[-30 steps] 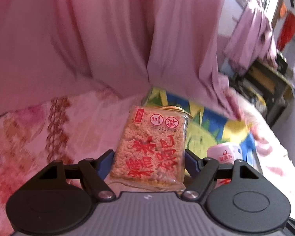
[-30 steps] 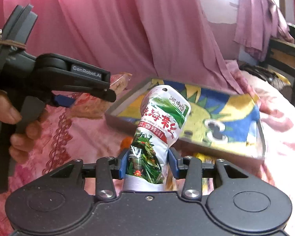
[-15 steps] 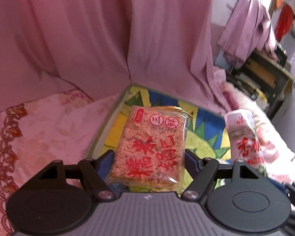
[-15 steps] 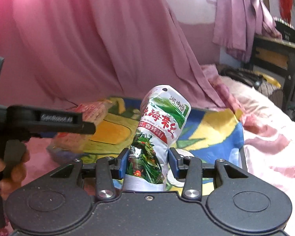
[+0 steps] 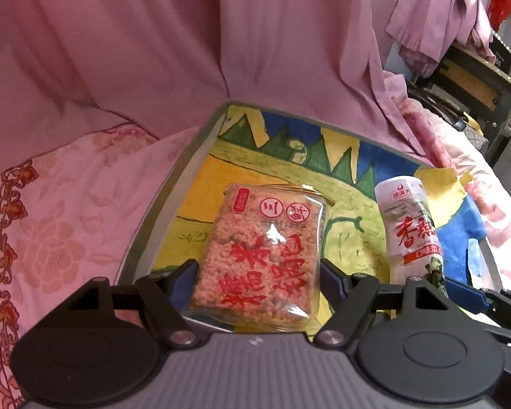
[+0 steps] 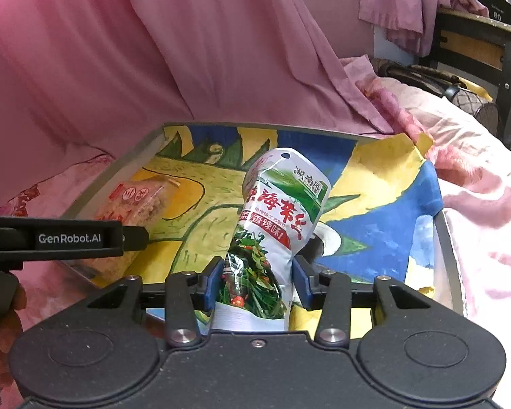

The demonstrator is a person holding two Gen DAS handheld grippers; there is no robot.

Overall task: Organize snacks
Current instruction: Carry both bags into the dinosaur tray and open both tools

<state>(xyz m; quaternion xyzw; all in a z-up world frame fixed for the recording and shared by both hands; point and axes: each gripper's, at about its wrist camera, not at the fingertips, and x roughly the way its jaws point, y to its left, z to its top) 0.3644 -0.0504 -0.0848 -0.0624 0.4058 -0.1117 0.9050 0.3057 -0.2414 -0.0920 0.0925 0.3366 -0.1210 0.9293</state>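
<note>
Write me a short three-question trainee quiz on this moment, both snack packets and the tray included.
1. True or false: the left gripper holds a clear packet of puffed rice cake.
2. Which colours mark the seaweed pouch in the right gripper? A. black and gold B. white and green C. plain brown
3. Fill in: both packets hang over the painted ____, which rests on pink floral bedding.

Key: 1 true; 2 B; 3 tray.
</note>
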